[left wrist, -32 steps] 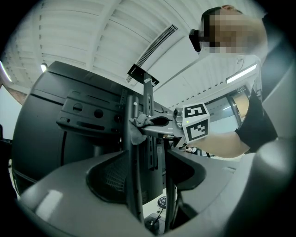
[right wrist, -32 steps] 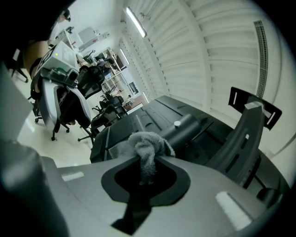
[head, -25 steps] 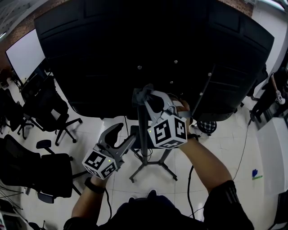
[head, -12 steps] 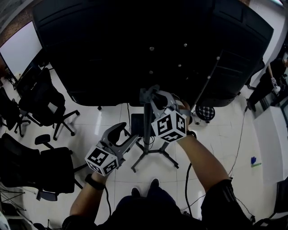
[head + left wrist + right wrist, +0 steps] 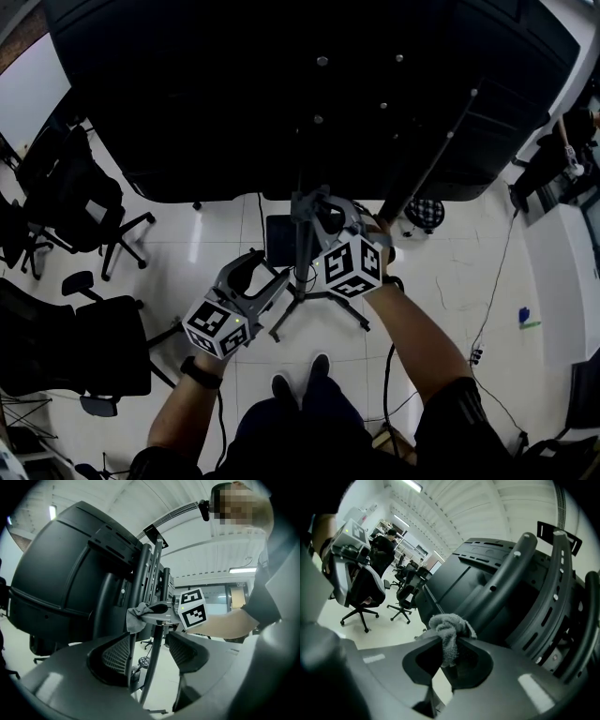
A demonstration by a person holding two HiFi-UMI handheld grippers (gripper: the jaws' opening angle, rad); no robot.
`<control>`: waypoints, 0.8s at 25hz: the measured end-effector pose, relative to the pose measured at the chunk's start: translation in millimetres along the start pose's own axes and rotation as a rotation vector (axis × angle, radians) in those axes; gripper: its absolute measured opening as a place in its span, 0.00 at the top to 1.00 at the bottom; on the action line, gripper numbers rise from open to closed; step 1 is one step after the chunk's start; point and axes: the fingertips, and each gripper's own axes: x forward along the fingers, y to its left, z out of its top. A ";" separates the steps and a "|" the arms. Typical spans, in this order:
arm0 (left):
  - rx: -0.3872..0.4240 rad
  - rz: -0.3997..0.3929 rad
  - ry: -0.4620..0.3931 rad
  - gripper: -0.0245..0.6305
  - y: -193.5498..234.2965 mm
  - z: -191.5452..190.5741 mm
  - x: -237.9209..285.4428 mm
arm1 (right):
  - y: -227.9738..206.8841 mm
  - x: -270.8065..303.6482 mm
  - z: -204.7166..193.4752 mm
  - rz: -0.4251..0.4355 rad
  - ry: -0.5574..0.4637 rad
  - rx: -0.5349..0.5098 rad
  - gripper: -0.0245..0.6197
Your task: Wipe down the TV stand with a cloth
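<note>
The right gripper [image 5: 449, 644] has its fingers closed on a grey cloth [image 5: 449, 629], which bunches up above the fingertips. The cloth is held up against the stand [image 5: 302, 246], at the top of the pole just under the lower edge of the black TV back [image 5: 281, 94]. The left gripper [image 5: 149, 652] hangs lower and to the left with its fingers wide apart and nothing gripped; the pole only shows through the gap.

The stand's legs [image 5: 323, 305] splay over the white floor [image 5: 450, 281] right in front of the person's shoes [image 5: 281, 382], so footing there is tight. To the right the floor is open, apart from a checkered round thing [image 5: 427, 211] near the TV's edge. To the left, black office chairs [image 5: 89, 202] crowd close and narrow that side. The curved ribs [image 5: 562, 588] on the TV's back sit just beyond the cloth.
</note>
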 end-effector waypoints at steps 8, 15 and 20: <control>-0.086 -0.027 0.066 0.52 10.3 -62.3 16.2 | 43.4 19.0 -41.7 0.045 0.041 0.038 0.90; -0.116 -0.017 0.141 0.52 35.2 -123.6 33.4 | 86.2 38.6 -82.2 0.095 0.091 0.038 0.90; -0.128 0.001 0.178 0.52 48.5 -161.1 41.8 | 117.3 50.4 -114.0 0.148 0.130 0.082 0.90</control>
